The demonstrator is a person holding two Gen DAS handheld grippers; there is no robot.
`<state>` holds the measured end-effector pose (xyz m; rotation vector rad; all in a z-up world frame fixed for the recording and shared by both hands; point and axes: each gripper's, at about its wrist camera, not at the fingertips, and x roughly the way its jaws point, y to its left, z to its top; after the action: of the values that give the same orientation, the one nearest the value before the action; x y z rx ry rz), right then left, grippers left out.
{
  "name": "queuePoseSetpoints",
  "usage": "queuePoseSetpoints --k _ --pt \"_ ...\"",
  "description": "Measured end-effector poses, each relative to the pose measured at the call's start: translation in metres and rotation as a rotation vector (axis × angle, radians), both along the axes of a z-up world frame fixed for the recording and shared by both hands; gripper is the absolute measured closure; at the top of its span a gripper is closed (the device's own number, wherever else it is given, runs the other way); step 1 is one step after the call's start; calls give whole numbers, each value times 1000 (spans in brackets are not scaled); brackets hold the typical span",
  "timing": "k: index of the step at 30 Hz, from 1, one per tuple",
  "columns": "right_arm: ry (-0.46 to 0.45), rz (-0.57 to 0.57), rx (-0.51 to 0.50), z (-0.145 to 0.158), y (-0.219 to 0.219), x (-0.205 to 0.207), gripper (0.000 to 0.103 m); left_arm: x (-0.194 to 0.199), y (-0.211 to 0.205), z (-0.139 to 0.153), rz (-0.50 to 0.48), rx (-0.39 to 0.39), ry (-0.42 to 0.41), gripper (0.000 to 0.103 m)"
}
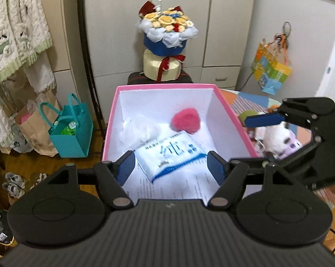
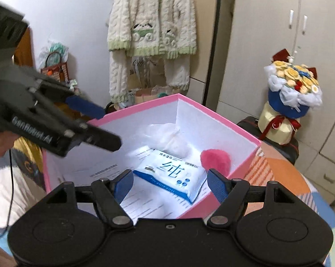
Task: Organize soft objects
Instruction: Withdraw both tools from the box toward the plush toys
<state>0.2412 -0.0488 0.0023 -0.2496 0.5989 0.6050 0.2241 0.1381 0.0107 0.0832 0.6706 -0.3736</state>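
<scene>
Now reaching for the next soft item: both empty. Left hand-held gripper [image 1: 169, 166] spread wide above the pink box [image 1: 110, 120]; right hand-held gripper [image 2: 169, 181] equally wide over the same box. Already inside: wet-wipes pack [image 1: 170, 154], pink fluffy heart [image 1: 186, 120], crumpled white tissue [image 1: 140, 129]. Left to collect: white plush toy [image 1: 276, 140] lying on the desk [image 1: 252, 104] just beside the box's right wall. Best approached from above, pinching the plush at its thick middle, lifting clear of the rim before release. Readable: large blue character "纯" on the pack; "GenRobot.AI", partly blurred, on the left gripper body.
</scene>
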Motion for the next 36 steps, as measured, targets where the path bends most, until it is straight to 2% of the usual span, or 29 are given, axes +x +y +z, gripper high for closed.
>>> queuePoseSetpoints --k 16,28,36 --pt "-20 -80 54 31 -22 -74 24 -75 -16 24 -126 57 -77 31" --pt "-21 -141 32 26 -61 -123 22 -107 -41 19 -209 56 -63 24" --pt "-3 -220 51 11 -105 -140 22 -107 -84 7 -293 44 -21 23"
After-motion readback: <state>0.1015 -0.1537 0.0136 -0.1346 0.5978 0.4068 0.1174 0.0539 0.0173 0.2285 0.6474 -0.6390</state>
